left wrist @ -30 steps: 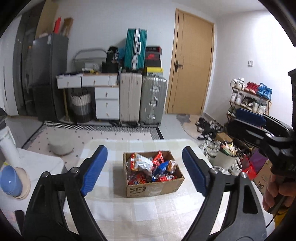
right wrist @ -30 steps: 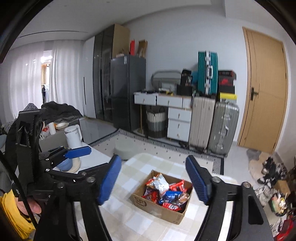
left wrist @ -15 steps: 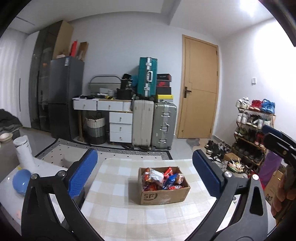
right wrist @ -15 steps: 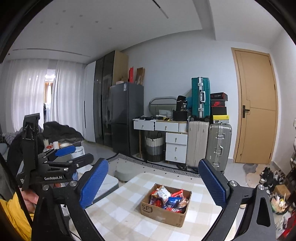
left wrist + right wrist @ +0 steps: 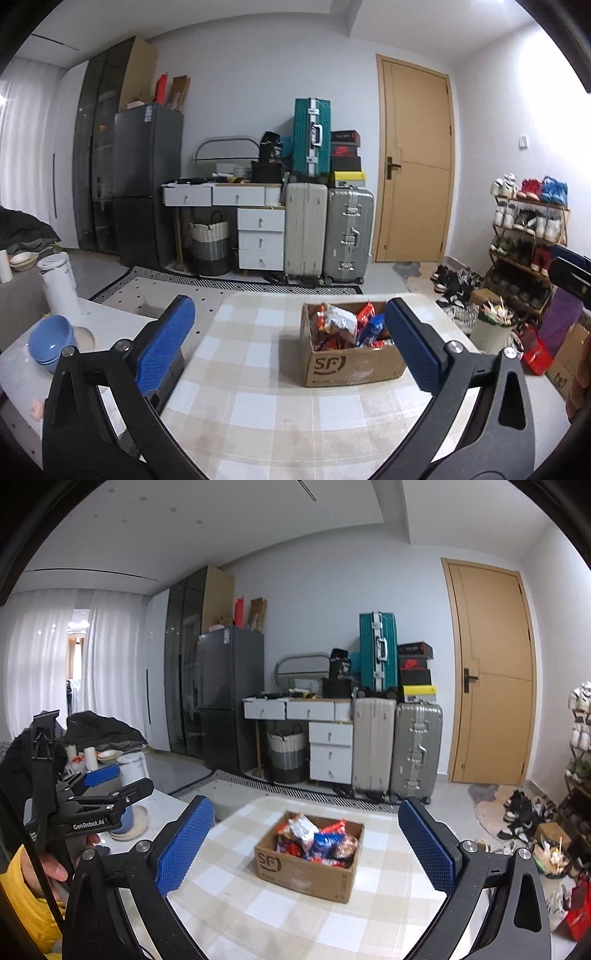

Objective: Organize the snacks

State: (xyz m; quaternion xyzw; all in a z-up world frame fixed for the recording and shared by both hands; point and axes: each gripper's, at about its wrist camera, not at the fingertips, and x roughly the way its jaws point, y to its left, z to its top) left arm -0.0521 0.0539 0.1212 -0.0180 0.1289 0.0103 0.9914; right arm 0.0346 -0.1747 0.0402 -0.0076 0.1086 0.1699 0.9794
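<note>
A brown cardboard box marked SF [image 5: 351,363] [image 5: 306,867] stands on a beige checked tablecloth [image 5: 258,398] [image 5: 258,904]. It holds several snack packets [image 5: 343,325] [image 5: 317,836] in red, blue and silver. My left gripper [image 5: 290,345] is open and empty, held above the table in front of the box. My right gripper [image 5: 306,849] is open and empty, also in front of the box. The left gripper also shows at the left of the right wrist view [image 5: 99,794]. The right gripper's tip shows at the right edge of the left wrist view [image 5: 570,267].
A white side table [image 5: 22,373] at the left carries blue bowls [image 5: 50,341] and a white kettle [image 5: 59,284]. Behind the table are a fridge [image 5: 147,184], white drawers [image 5: 258,236], suitcases [image 5: 328,229] and a door [image 5: 413,166]. A shoe rack [image 5: 524,240] and bin [image 5: 491,325] stand at the right.
Both grippers have risen and tilted up, so the box sits lower and smaller in view. Both grippers' jaws have opened wider.
</note>
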